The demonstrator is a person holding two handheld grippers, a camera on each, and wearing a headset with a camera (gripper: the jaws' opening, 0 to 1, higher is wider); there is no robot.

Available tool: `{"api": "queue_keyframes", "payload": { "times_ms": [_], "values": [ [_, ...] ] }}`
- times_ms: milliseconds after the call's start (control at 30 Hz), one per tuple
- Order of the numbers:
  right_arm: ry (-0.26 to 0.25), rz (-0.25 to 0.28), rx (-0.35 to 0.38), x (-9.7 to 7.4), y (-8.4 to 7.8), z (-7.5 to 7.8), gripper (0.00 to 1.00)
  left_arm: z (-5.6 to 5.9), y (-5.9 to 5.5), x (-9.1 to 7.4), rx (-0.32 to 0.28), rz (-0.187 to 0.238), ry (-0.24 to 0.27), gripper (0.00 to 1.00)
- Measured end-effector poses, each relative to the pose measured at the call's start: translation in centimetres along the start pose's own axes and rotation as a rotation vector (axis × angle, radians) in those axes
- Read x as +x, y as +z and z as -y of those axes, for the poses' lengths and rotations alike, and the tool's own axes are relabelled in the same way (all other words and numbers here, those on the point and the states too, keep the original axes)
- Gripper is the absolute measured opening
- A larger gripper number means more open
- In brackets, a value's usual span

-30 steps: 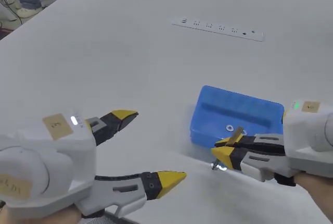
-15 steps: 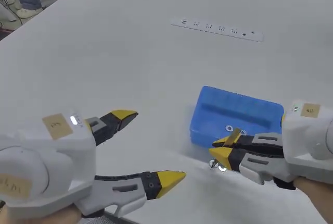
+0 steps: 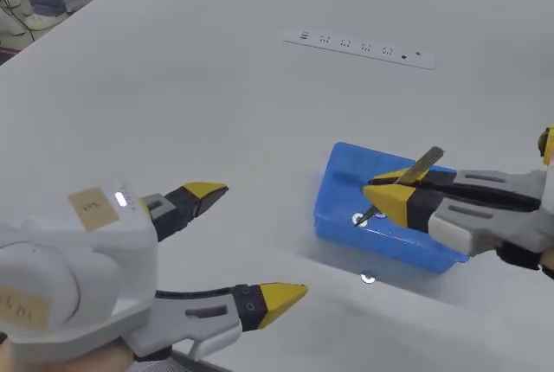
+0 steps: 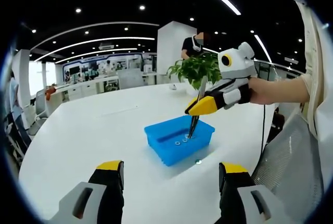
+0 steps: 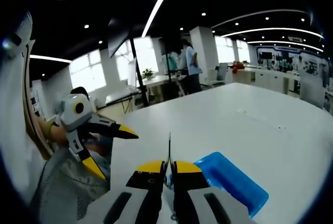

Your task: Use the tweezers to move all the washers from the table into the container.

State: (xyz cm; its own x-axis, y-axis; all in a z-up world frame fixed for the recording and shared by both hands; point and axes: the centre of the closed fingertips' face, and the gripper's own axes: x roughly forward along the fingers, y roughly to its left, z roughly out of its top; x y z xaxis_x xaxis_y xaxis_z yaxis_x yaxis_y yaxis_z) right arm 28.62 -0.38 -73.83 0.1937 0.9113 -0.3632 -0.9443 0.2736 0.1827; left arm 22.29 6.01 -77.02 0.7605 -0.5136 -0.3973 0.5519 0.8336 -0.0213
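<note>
1. Nearest us is the left gripper. Its jaws are wide open w/ nothing in them, and it hovers over the worktop. Risk is low, but if it drifts fwd it could nudge the loose washer.
2. The loose washer lies on the worktop just in front of the container. It's thin & flat, so we think the tweezer tips may skate over it or flick it away.
3. The right gripper has its jaws closed on the tweezers. The tips are down inside the container, w/ a second washer at the tip. We can't tell whether it's pinched or lying free. If it sticks to a lifting tip, it could fall outside. The tweezers could also twist in the jaws.
4. Count, near to far:
   - 2 grippers
   - 1 tweezers
   - 2 washers for sure (1 out, 1 in); the left gripper view hints at more inside, too small to tell
   - 1 container
   - 1 power strip at the back
</note>
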Motion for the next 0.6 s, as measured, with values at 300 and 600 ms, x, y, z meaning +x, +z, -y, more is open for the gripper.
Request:
{"api": "queue_keyframes", "payload": {
  "times_ms": [300, 600],
  "values": [
    [-0.036, 0.016, 0.004, 0.8, 1.0, 2.3, 0.03, -0.1, 0.0, 0.0, 0.0, 0.001, 0.002, 0.75],
    [-0.05, -0.015, 0.006, 2.3, 0.1, 3.9, 0.03, 0.0, 0.0, 0.0, -0.003, 0.0, 0.0, 0.75]
  ]
}}
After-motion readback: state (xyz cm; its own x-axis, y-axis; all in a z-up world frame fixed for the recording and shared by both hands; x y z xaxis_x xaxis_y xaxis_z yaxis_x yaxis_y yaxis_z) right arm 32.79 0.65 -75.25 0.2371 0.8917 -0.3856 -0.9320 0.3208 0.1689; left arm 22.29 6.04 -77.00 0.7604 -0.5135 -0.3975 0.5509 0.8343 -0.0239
